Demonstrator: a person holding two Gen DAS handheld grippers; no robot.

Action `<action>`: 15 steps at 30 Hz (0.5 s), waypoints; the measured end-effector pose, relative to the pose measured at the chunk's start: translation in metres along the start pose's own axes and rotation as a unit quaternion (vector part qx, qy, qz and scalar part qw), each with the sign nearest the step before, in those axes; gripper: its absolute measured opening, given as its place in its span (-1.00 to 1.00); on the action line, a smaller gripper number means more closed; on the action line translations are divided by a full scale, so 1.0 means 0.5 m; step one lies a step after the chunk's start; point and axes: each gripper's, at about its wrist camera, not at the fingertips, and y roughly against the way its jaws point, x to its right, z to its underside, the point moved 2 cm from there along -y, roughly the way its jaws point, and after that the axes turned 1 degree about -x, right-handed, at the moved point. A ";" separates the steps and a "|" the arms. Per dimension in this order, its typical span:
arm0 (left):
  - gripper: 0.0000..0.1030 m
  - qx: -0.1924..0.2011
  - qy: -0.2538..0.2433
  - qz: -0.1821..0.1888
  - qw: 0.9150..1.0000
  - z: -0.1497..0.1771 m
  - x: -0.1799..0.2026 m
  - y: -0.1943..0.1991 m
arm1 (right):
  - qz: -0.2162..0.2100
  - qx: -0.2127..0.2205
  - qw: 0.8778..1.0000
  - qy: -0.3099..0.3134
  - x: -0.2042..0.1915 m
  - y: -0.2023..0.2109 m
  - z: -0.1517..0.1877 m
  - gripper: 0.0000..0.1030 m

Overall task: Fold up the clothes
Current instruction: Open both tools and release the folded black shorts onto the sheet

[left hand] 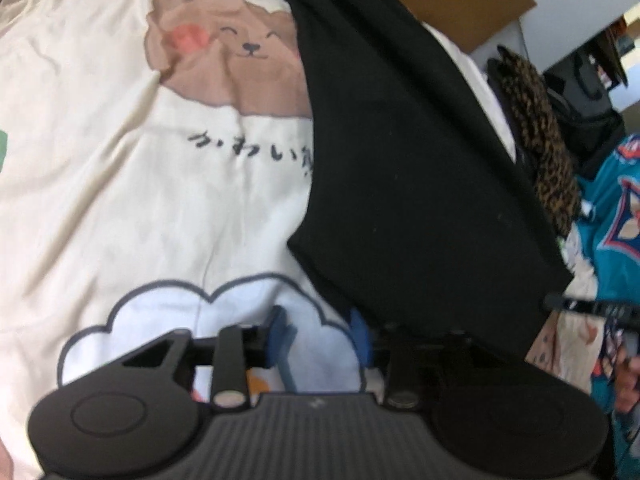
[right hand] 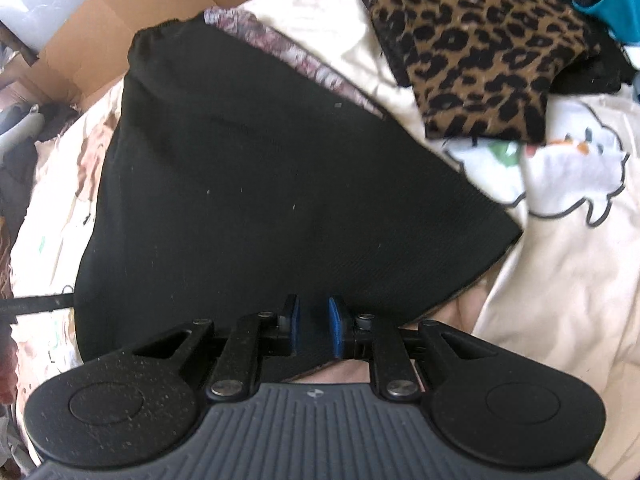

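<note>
A black garment (left hand: pixel 420 168) lies folded on a cream bedspread (left hand: pixel 120 200) printed with a bear and clouds. In the right wrist view the black garment (right hand: pixel 260 184) fills the middle, and my right gripper (right hand: pixel 314 326) is shut on its near edge, with black cloth between the blue pads (right hand: pixel 335 328). My left gripper (left hand: pixel 320 330) stands open over the cloud print. The garment's near left corner drapes over its right finger (left hand: pixel 360 330), and nothing shows between the pads. A black bar of the other gripper (left hand: pixel 588 306) pokes in at the garment's right corner.
A leopard-print garment (right hand: pixel 480 48) lies to the right of the black one, with a teal jersey (left hand: pixel 616 232) beyond it. A brown cardboard box (right hand: pixel 120 20) stands behind the bed. A hand (left hand: pixel 628 388) shows at the right edge.
</note>
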 end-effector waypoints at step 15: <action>-0.40 0.030 -0.071 -0.077 0.994 -0.059 0.022 -0.027 | -0.002 -0.013 1.000 -0.011 0.010 -0.020 0.024 -0.40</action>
